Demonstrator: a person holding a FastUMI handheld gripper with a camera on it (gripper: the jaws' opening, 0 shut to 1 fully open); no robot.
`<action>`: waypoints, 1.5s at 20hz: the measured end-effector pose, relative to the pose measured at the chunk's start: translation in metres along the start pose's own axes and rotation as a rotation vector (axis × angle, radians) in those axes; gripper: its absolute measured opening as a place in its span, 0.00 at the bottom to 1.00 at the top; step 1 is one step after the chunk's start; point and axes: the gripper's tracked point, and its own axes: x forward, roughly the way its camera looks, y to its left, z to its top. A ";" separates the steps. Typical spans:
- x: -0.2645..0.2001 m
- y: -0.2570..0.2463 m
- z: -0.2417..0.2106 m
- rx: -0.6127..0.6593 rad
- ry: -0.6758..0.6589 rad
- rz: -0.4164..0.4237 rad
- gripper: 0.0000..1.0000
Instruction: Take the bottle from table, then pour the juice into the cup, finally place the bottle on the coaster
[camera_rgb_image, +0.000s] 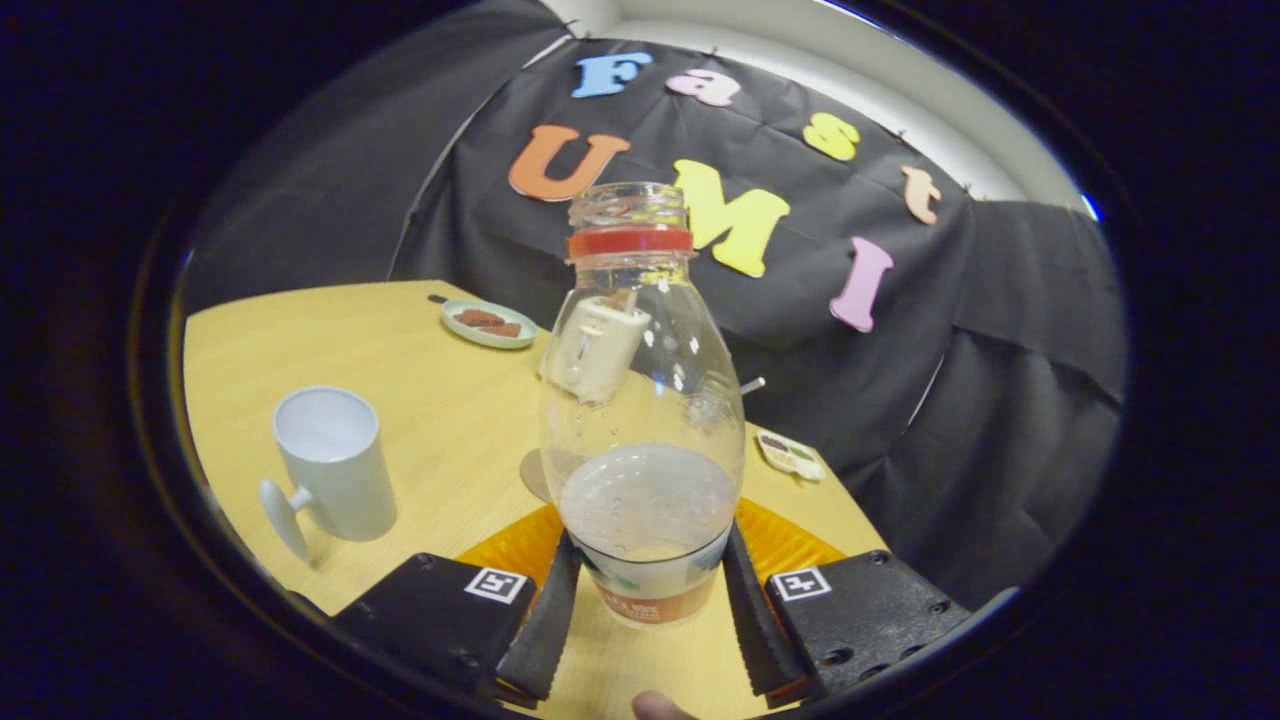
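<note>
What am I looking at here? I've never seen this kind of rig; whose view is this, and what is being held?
This is a camera riding on a hand-held two-finger gripper, looking forward along its fingers. Both fingers press on the lower part of a clear plastic bottle, uncapped, with some liquid in it. It seems to stand over an orange coaster on the wooden table. Beside it stands a pale mug; beyond lies a small plate holding something brown.

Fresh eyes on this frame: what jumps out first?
The clear bottle, uncapped with a red neck ring and a little liquid at the bottom, stands upright between the gripper jaws, which press its lower sides. A pale mug sits on the wooden table beside it, and an orange coaster lies just behind the bottle.
</note>
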 end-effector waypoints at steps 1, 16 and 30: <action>0.000 0.005 0.003 -0.052 -0.008 -0.001 0.75; 0.008 0.035 0.006 -0.734 -0.095 -0.100 0.74; 0.005 0.029 0.026 -0.983 -0.086 -0.159 0.74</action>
